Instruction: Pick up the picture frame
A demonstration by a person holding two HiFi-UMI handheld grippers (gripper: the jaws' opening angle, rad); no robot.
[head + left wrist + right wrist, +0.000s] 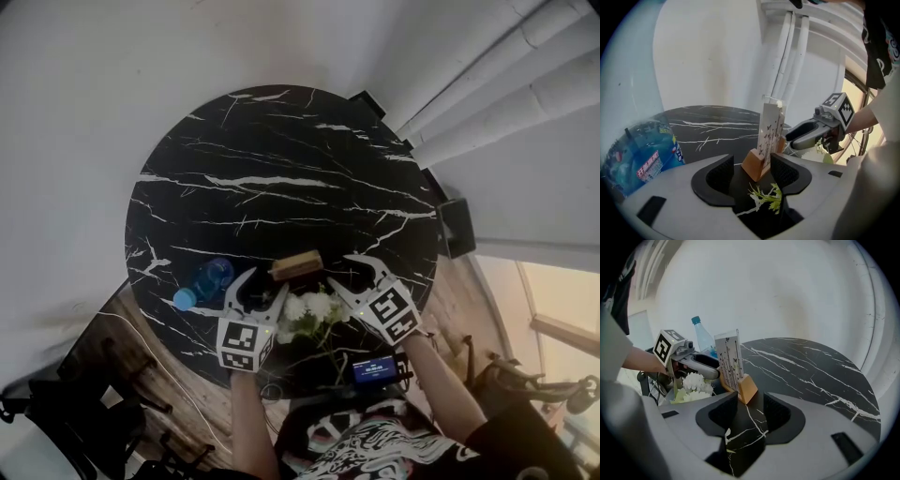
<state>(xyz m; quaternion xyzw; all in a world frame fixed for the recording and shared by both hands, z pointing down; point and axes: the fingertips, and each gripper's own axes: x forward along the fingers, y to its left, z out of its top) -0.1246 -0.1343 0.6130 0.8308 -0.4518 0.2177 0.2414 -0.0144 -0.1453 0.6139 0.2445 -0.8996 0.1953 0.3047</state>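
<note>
The picture frame (pixel 297 265) is a clear panel printed with butterflies, standing upright in a wooden base near the front edge of the round black marble table (pixel 281 159). My left gripper (pixel 266 283) is at its left end and my right gripper (pixel 339 272) at its right end. In the left gripper view the frame (pixel 769 129) rises just ahead of my left gripper (pixel 752 171), whose jaws are open with the base's end between the tips. In the right gripper view the frame (pixel 730 362) stands just past my open right gripper (pixel 750 411).
A blue water bottle (pixel 204 281) lies left of the left gripper. White flowers (pixel 307 307) sit between the two grippers, close to the person. A small device with a lit screen (pixel 375 367) is at the table's near edge. A black box (pixel 457 227) stands off the table, right.
</note>
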